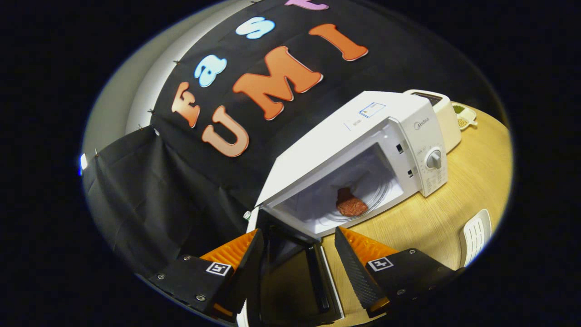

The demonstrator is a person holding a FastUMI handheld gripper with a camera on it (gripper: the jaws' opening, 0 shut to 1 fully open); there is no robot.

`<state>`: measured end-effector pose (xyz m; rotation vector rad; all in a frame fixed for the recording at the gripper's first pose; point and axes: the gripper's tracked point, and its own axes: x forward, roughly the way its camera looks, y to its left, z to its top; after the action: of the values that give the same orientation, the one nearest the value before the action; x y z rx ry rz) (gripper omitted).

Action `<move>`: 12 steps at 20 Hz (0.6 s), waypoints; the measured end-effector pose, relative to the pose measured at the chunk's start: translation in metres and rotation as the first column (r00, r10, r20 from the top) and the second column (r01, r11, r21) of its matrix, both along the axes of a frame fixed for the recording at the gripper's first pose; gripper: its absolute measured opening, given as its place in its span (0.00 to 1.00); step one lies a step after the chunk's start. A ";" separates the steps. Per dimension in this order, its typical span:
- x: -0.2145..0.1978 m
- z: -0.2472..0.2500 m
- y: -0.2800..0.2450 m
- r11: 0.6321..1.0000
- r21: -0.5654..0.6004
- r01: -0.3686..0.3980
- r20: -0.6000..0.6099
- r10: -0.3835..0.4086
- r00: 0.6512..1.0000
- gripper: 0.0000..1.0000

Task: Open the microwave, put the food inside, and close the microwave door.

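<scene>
In the gripper view the microwave (363,150) sits on the wooden surface (435,218) with its cavity open, and the food (350,204), a reddish-brown piece, already lies on the glass turntable (363,200) inside, toward the front of the cavity. The door (295,272) hangs swung out toward the camera, hinged at the cavity's 9 o'clock side, its dark window panel lying between the two fingers of the claw (299,263). The claw stands apart, its fingers either side of the door's free end, and I cannot tell whether either pad touches it. By my reading the opening and the loading are done, and closing the door is the step in hand. The next move likely calls for one finger to bear on the door's outer face and sweep it in an arc back toward the cavity, toward 1 o'clock, until the latch catches. The door's white edge near the right finger and the cavity's front lip are the edges to mind. The surface at 3 o'clock of the door looks open, save a white slotted item (476,231) at 4 o'clock; a white appliance (442,116) stands behind the microwave at 1 o'clock, well out of the swing.
</scene>
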<state>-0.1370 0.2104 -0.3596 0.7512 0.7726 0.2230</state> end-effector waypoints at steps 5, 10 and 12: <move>-0.025 0.067 0.063 0.982 0.002 -0.188 0.114 0.186 0.976 0.93; -0.080 0.062 0.145 0.919 0.000 -0.394 0.078 0.392 0.916 0.91; -0.103 0.043 0.169 0.890 0.007 -0.455 0.023 0.455 0.890 0.84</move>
<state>-0.2401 0.3796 -0.3161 0.5675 0.9222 0.6606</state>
